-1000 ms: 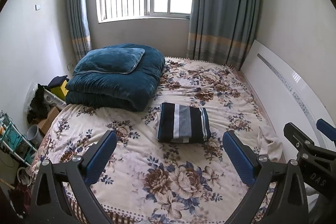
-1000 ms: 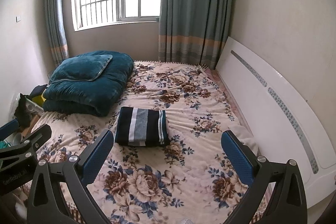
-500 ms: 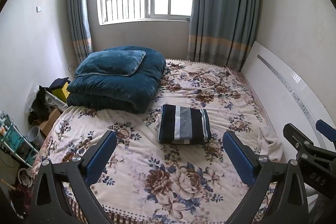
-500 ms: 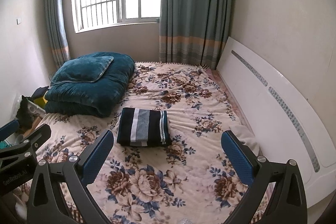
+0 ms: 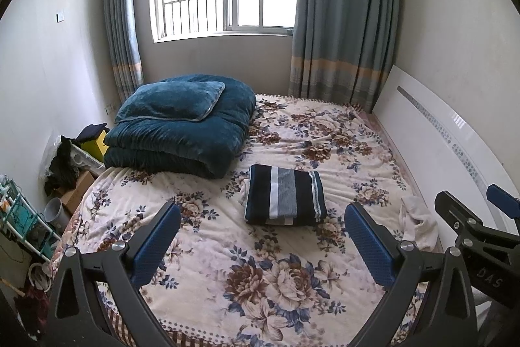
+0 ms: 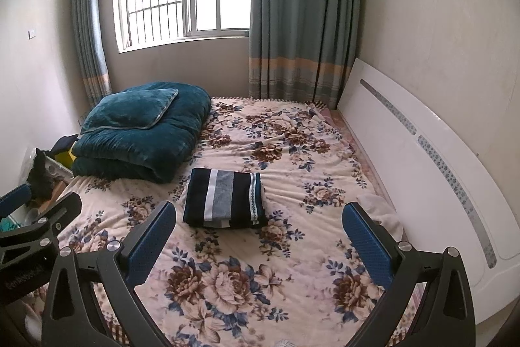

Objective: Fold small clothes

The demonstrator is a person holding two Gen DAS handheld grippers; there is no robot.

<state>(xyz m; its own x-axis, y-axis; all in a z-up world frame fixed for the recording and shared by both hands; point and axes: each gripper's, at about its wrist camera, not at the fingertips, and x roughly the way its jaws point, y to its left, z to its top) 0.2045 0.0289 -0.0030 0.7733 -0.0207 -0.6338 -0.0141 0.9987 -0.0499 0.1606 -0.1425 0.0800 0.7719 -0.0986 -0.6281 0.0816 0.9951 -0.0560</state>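
- The bed is a soft floral cover, rucked in places. If I press either gripper down to slide under cloth, I judge the cover could bunch up with it and I would lift bedding along with the garment.
- The teal quilt with its pillow sits at the far left of the bed, just beside the folded pile. A wide sweep of my left gripper towards it could snag the plush and drag it over the pile.
- The striped folded garment lies mid-bed, squared up, with a pale layer showing beneath its left edge. Both of my grippers hang near of it, jaws spread wide and empty. I judge this piece done; nudging it on the way past would undo the fold.
- The white cloth lies crumpled at the right edge of the bed, against the white headboard. If that is my next piece, my right gripper could knock the board, or pinch only a loose flap so the cloth slips out.
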